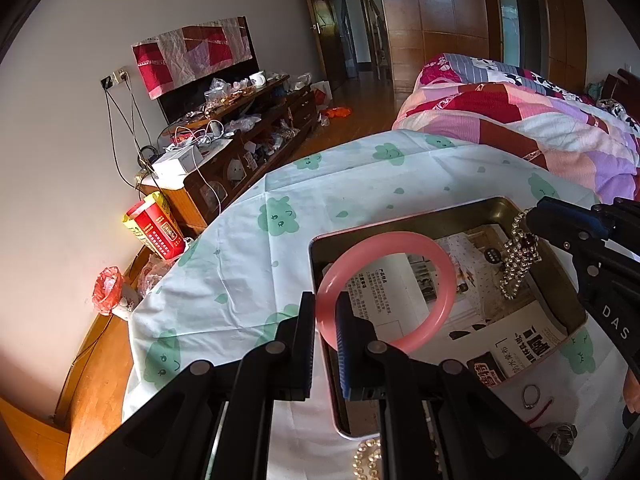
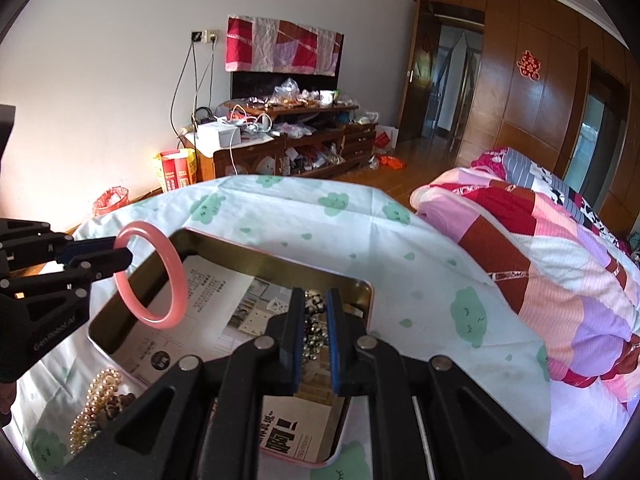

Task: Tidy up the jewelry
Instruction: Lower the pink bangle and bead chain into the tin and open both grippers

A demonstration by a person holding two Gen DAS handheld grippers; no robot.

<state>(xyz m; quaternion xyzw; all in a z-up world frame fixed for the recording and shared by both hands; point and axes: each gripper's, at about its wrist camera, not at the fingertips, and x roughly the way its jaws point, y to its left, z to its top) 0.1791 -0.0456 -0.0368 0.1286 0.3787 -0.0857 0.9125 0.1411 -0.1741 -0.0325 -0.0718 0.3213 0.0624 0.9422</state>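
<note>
My left gripper [image 1: 325,312] is shut on a pink bangle [image 1: 440,256] and holds it above the left part of an open metal tin [image 1: 400,220]. The bangle [image 2: 176,280] and left gripper [image 2: 122,254] also show in the right wrist view. My right gripper [image 2: 314,308] is shut on a silver bead bracelet [image 2: 314,324] that hangs over the tin [image 2: 280,264]. In the left wrist view the bracelet [image 1: 518,264] dangles from the right gripper [image 1: 532,220]. Printed paper [image 1: 392,296] lines the tin's bottom.
The tin sits on a white cloth with green clouds [image 1: 320,184]. A pearl bracelet [image 2: 96,404] lies on the cloth near the tin. A ring and red string [image 1: 534,398] lie by the tin's near corner. A quilted bed [image 2: 560,248] lies to the right, a cluttered cabinet [image 2: 280,140] behind.
</note>
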